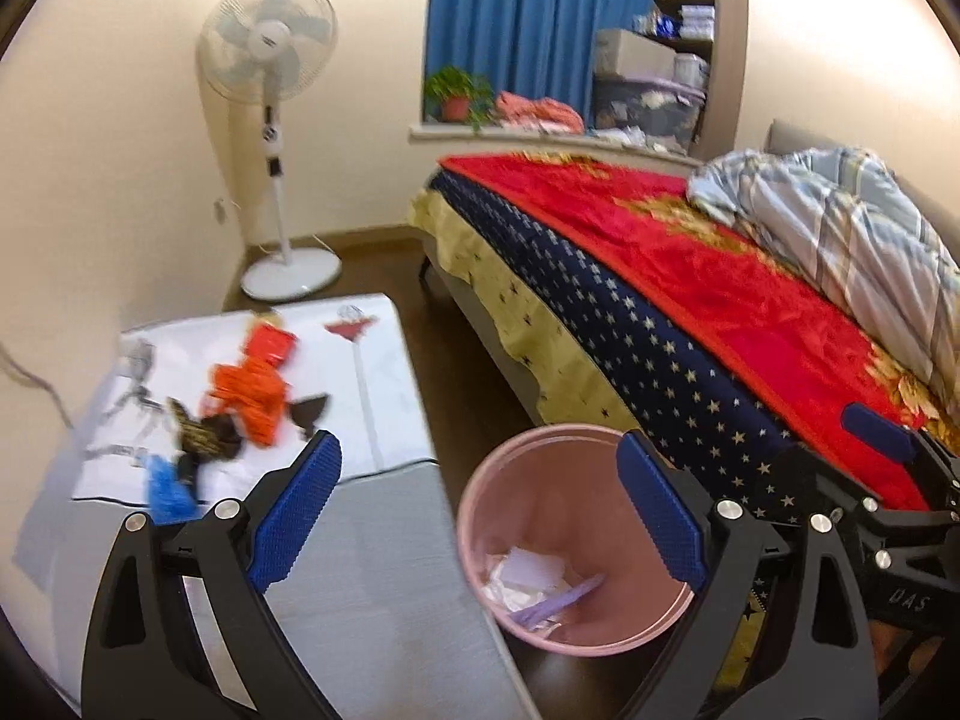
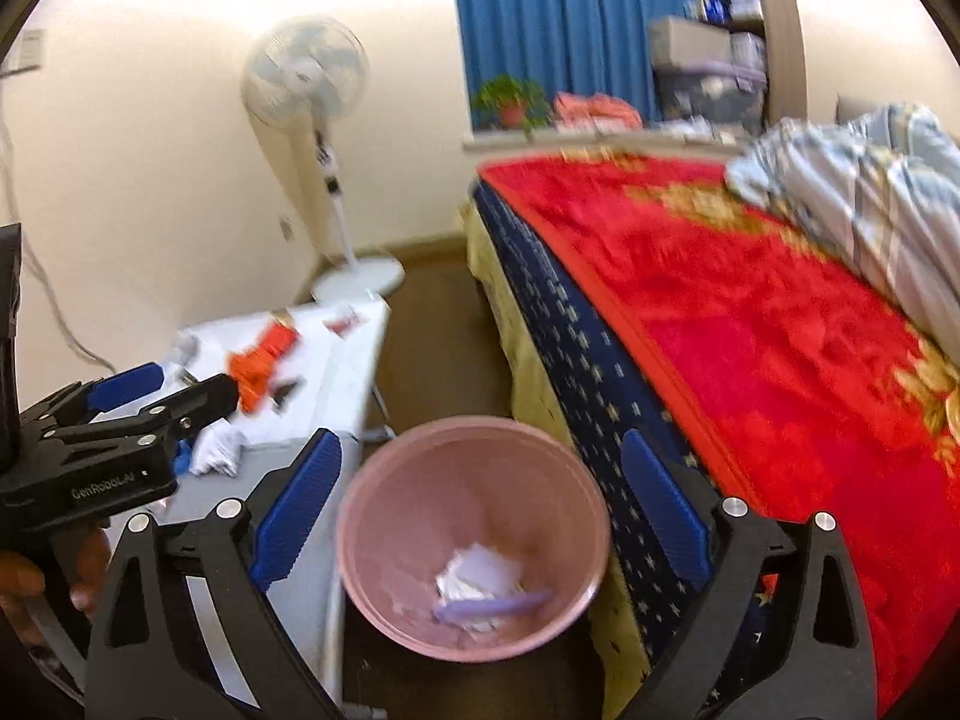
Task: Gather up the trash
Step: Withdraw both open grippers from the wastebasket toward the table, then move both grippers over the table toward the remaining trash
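Here, both tongs are held spread and empty: left tongs and right tongs above the bin. Paper is seen inside the bin. Left of the bin, wrappers are scattered on the counter; right of it, the bed is seen.

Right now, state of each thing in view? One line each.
left gripper: open, holds nothing
right gripper: open, holds nothing, above the bin
pink bin: upright on the floor, white paper and a purple piece at the bottom
orange wrapper: crumpled, on the table
blue scrap: on the table near its edge
white table: littered
fan: upright; running or not, cannot tell
blue curtain: drawn
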A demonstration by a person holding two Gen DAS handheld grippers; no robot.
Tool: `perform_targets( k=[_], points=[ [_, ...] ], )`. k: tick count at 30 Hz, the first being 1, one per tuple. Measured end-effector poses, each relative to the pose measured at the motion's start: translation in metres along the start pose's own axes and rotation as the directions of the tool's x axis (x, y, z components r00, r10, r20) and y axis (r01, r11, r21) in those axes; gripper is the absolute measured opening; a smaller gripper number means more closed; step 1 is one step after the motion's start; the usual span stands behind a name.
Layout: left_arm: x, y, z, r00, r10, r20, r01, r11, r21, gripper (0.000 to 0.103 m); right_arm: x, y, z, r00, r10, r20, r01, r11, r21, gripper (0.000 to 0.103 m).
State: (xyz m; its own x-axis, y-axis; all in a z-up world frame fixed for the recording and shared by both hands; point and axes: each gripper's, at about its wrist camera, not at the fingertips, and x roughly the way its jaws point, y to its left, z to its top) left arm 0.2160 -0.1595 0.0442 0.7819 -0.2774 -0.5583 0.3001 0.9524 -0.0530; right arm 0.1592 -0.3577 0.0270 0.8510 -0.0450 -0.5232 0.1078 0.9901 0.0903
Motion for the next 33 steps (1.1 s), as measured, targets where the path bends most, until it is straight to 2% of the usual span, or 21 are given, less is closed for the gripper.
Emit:
perform_targets(
  k=[2,7,11,18,25,33],
  points=[
    [-0.020,0.009,0.000,1.000,0.021,0.021,-0.021,1.000,-0.010,0.093,-0.019,0.011,0.001,0.998,0.016,0.065,-0.014,1.000,-0.028,0.095],
    [-0.077,0.040,-0.009,0.997,0.061,0.050,-0.058,0.996,-0.071,0.093,-0.064,0.043,-0.004,0.987,0.065,0.145,-0.054,0.996,-0.075,0.096],
    [-0.118,0.059,-0.021,0.993,0.096,0.073,-0.089,0.991,-0.098,0.093,-0.098,0.068,-0.013,0.979,0.118,0.167,-0.104,0.990,-0.090,0.096],
    [-0.175,0.085,-0.062,0.984,0.153,0.091,-0.138,0.978,-0.154,0.093,-0.144,0.097,-0.043,0.967,0.187,0.172,-0.173,0.981,-0.090,0.096],
    [-0.195,0.108,-0.080,0.977,0.195,0.085,-0.179,0.970,-0.167,0.093,-0.153,0.120,-0.062,0.969,0.218,0.115,-0.205,0.972,-0.117,0.096],
    [-0.197,0.149,-0.081,0.956,0.279,0.093,-0.249,0.936,-0.250,0.093,-0.140,0.139,-0.064,0.971,0.221,0.094,-0.205,0.967,-0.152,0.096]
  ],
)
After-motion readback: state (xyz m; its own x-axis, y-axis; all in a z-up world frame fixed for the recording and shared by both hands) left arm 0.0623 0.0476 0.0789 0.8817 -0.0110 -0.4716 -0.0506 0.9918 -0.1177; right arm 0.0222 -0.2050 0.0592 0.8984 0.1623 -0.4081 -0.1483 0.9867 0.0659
